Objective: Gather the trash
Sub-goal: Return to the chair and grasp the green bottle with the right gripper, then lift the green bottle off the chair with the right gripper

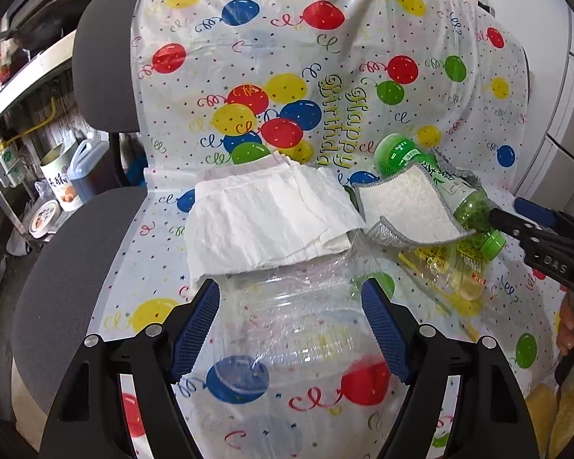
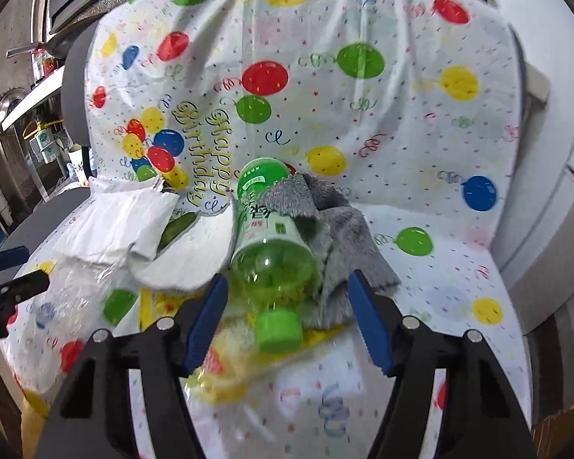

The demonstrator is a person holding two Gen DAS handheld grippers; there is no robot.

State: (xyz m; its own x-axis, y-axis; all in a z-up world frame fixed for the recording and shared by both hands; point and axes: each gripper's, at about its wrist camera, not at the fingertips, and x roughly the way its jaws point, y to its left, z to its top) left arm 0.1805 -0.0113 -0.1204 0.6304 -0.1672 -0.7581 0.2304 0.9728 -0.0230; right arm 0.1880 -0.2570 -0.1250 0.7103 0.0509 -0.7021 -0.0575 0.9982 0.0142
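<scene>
The left gripper (image 1: 291,329) has its blue-padded jaws set apart on either side of a clear, ribbed plastic container (image 1: 287,329) lying on the chair seat; the pads sit just beside its walls, and whether they press on it cannot be told. Just beyond that container lies a crumpled white paper sheet (image 1: 268,218), its near edge overlapping the container's far rim.

The right gripper (image 2: 283,317) also has its jaws apart, with the neck and green screw cap (image 2: 279,331) of a green transparent plastic bottle (image 2: 271,241) between them; the pads stand clear of the bottle on both sides. The bottle lies with its cap toward the gripper and its base toward the chair back. A grey-and-white fleecy cloth (image 2: 340,237) is draped beside and partly under it, and a yellow-printed clear plastic wrapper (image 2: 218,363) lies beneath the cap end. In the left wrist view the cloth's white side (image 1: 409,206) covers the middle of the bottle.

All of this rests on a white plastic sheet printed with coloured balloons and "Happy Birthday" (image 2: 401,114), spread over a grey-cushioned chair (image 1: 95,57). A person's hand (image 1: 572,325) shows at the right edge of the left wrist view.
</scene>
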